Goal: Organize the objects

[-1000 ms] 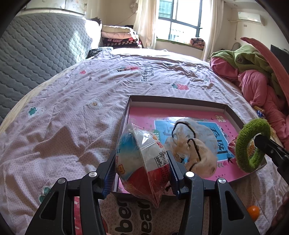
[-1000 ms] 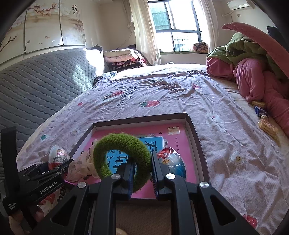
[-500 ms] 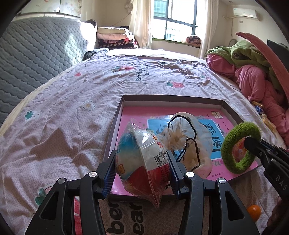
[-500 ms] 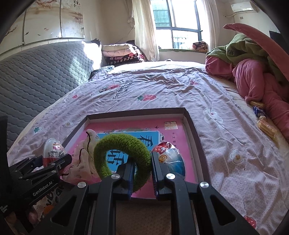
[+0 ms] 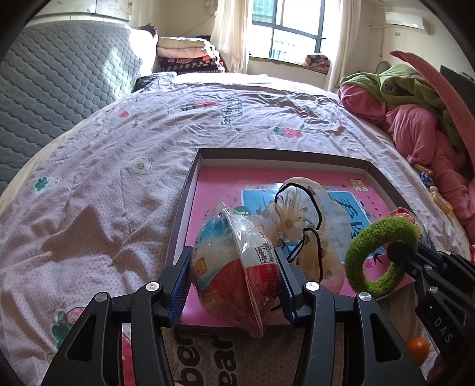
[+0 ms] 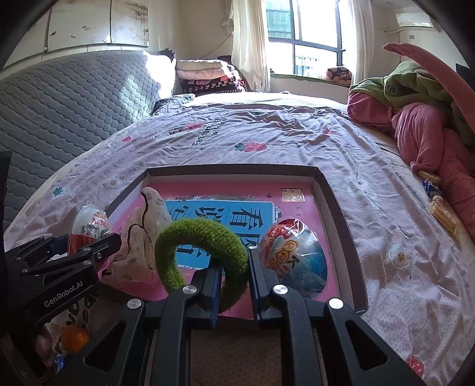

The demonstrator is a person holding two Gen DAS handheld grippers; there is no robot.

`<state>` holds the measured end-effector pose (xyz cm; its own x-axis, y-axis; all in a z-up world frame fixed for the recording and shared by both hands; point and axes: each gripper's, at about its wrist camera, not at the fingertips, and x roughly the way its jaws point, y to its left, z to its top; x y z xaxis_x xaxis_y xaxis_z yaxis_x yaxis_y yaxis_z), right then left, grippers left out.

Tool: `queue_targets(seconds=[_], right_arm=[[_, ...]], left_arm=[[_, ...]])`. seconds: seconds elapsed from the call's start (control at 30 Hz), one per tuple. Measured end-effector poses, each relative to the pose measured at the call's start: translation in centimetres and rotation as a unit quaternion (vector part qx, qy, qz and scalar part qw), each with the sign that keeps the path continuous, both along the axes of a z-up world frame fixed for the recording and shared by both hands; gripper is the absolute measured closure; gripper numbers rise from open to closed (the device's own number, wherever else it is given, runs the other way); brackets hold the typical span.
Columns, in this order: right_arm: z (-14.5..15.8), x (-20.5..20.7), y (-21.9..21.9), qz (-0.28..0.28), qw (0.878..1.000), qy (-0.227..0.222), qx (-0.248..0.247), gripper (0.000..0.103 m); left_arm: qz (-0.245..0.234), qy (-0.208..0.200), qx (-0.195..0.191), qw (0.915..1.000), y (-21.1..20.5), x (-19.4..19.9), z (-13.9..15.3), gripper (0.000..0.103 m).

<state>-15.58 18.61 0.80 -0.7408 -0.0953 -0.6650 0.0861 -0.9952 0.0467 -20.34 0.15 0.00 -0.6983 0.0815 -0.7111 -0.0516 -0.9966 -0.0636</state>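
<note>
One shallow tray [image 5: 190,190], floral bedspread [image 5: 118,178], sunlit window [image 5: 285,26]

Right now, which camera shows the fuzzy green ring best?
The right wrist view: the fuzzy green ring sits centred, pinched between the jaws. The left wrist view shows it off to the right edge, partly hidden by the other tool.

the box [image 6: 341,213] has a dark brown rim and pink floor with a blue panel; the ring [image 6: 204,255] is fuzzy green; the bedspread [image 6: 267,133] is lilac with flower and strawberry prints.
</note>
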Motion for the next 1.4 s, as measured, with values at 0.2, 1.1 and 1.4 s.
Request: queue_targets(seconds=[0.2, 1.1, 1.4], right_arm=[[-0.4, -0.2, -0.2, 0.001, 1.000, -0.009, 0.007, 0.085], [-1.0, -0.3, 1.3, -0.019, 0.999, -0.026, 0.017, 0.085], [-0.9, -0.1, 1.6, -0.019, 0.999, -0.030, 0.014, 0.084]], left_arm=[[0.008, -0.013, 0.006, 0.9999, -0.3, -0.6, -0.7, 0.050], [-0.007, -0.034, 0.007, 0.9994, 0.0, -0.2, -1.1, 0.050], [-0.010, -0.038, 0.023, 0.9990, -0.4, 0.2, -0.9, 0.050]])
